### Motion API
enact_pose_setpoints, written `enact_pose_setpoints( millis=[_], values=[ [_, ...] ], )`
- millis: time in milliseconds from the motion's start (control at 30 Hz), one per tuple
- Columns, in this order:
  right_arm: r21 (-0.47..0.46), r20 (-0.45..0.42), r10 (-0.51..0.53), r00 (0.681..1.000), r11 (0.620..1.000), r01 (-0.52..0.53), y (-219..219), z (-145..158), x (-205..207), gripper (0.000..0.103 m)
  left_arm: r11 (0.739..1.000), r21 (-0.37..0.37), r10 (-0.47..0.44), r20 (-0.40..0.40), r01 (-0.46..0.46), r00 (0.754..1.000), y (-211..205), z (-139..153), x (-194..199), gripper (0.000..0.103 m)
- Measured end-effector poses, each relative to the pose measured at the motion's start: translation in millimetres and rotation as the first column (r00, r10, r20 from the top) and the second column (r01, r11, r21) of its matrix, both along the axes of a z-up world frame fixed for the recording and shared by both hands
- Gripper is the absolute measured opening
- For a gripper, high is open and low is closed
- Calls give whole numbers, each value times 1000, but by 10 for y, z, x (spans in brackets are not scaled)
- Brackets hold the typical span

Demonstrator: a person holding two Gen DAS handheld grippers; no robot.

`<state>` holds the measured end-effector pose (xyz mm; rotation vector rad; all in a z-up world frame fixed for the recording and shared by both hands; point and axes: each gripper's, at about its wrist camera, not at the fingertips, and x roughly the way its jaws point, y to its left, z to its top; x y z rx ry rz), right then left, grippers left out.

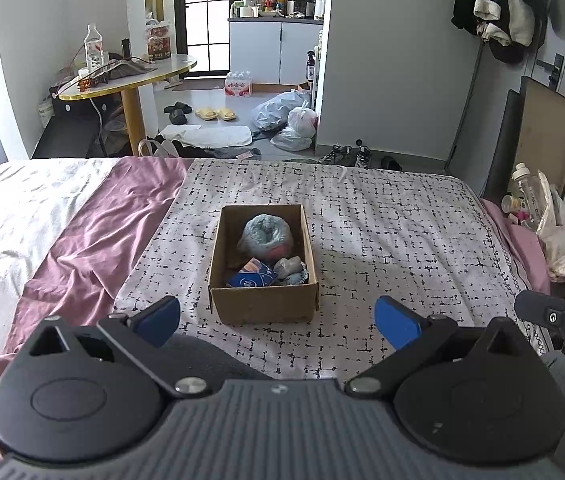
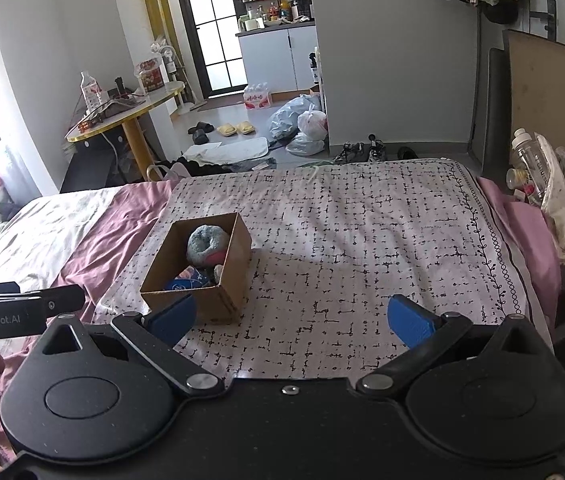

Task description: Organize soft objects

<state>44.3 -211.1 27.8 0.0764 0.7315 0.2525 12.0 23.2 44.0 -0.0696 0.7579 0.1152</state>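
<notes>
A brown cardboard box (image 1: 263,302) (image 2: 212,300) sits on the patterned bedspread. Inside lie a rolled blue-grey fluffy item (image 1: 268,234) (image 2: 205,241) with a pink patch, a blue packet (image 1: 252,276) (image 2: 190,278) and a small grey bundle (image 1: 292,269). My left gripper (image 1: 278,320) stands open just short of the box's near wall, nothing between its blue fingers. My right gripper (image 2: 290,318) is open too, to the right of the box; its left finger (image 2: 172,318) overlaps the box's near corner in this view. Both are empty.
The bed has a white black-marked cover (image 2: 362,248), a mauve sheet (image 1: 94,236) and a cream quilt (image 1: 10,216) at left. Beyond its far edge are a round table (image 1: 130,76), shoes and plastic bags (image 1: 294,120). Bottles and bags (image 2: 542,184) crowd the right side.
</notes>
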Motion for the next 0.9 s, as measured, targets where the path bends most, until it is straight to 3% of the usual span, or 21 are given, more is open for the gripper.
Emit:
enact_pose_setpoints(
  millis=[900],
  values=[
    [16, -6, 23, 1000, 1000, -23, 14, -26, -30, 103, 1000, -7, 16, 0, -16, 1000, 53, -19, -15, 103]
  ],
)
